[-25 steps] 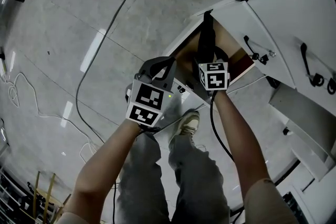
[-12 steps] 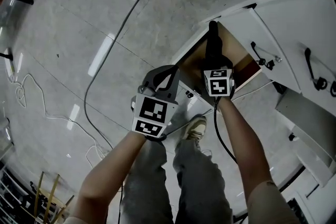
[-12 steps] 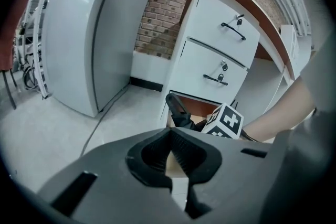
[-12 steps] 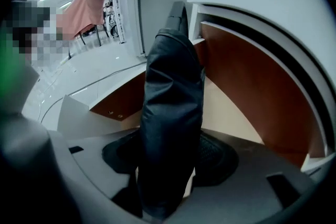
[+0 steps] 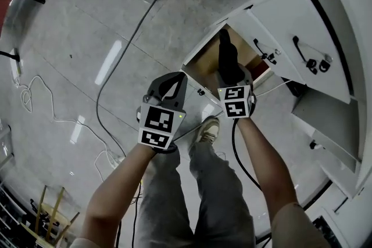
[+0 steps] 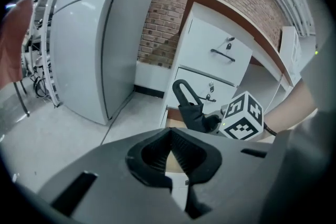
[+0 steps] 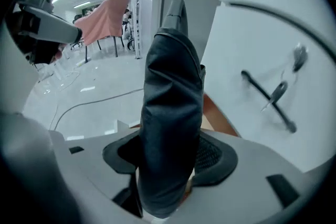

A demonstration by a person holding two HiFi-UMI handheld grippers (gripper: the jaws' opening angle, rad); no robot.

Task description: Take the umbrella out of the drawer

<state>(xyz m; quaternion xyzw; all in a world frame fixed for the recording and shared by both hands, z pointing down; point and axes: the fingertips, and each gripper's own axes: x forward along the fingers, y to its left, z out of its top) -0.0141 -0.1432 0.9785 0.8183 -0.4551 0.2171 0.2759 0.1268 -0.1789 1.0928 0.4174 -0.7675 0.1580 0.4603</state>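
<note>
The right gripper (image 7: 168, 165) is clamped on the folded dark umbrella (image 7: 173, 97). Its jaws have just been closing, and the cloth body of the umbrella fills the space between the pads. The grip sits close to one end, so most of the umbrella stands out ahead of the gripper, with the looped handle (image 6: 181, 91) at the far tip. Under and ahead of this gripper is the open drawer (image 5: 203, 60). The umbrella seems to be raised above it, though I cannot tell if every part is clear of the drawer's edge. The left gripper (image 6: 169, 152) is beside the right one, jaws together with nothing between them, and it touches nothing.

I think the main danger is slipping. The pads press on soft, smooth cloth and not on a hard part, and the long free end pulls down like a lever, so the umbrella may turn or slide in the jaws. The looped handle may also catch on the metal pull (image 7: 268, 97) of the cabinet just to the right of the gripper, if the lift goes too near it.
</note>
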